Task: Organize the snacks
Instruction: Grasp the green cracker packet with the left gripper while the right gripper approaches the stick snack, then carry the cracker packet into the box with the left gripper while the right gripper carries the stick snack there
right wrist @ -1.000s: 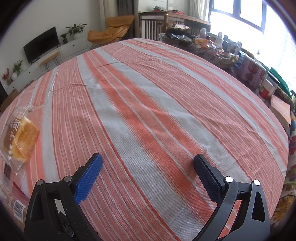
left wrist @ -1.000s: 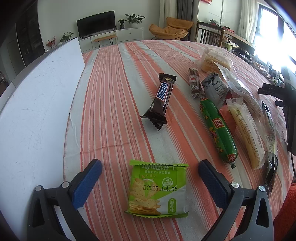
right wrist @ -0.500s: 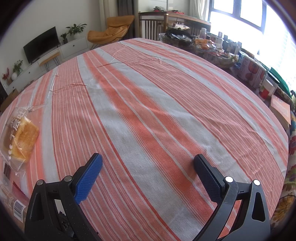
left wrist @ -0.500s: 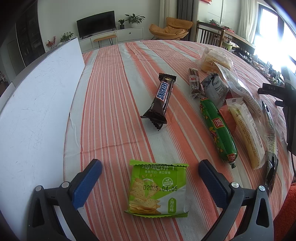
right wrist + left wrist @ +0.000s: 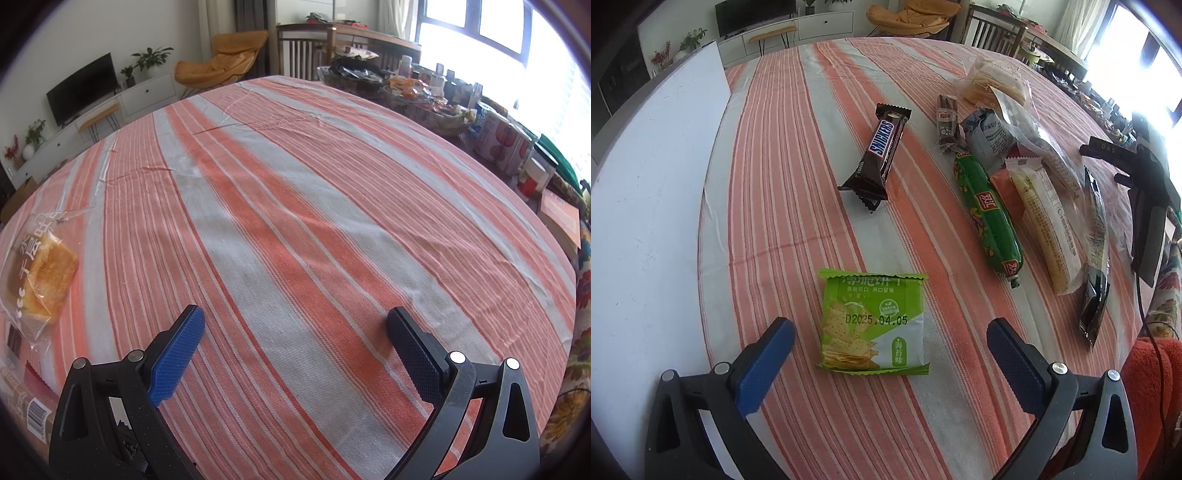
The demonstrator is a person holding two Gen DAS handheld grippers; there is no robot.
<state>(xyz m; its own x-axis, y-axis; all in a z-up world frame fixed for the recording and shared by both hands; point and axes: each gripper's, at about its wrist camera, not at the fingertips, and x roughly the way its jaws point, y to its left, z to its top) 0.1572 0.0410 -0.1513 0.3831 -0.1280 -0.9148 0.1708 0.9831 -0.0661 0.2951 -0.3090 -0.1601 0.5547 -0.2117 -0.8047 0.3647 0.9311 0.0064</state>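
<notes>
My left gripper [image 5: 890,334] is open, its fingers either side of a green cracker packet [image 5: 873,322] lying flat on the striped cloth. Beyond lie a Snickers bar [image 5: 881,151], a green sausage [image 5: 988,212], a yellow roll pack [image 5: 1049,225], a small brown bar [image 5: 947,122], a grey pouch [image 5: 988,134], a black packet [image 5: 1095,254] and bagged bread [image 5: 991,81]. My right gripper [image 5: 293,325] is open and empty over bare cloth; the bagged bread [image 5: 40,275] lies at its far left. The right gripper's body [image 5: 1145,192] shows in the left view.
A white board [image 5: 646,221] covers the table's left side. The table edge runs at the right, with a red towel [image 5: 1152,387] below it. A cluttered side table with cans and bottles [image 5: 498,140] stands beyond the far right edge.
</notes>
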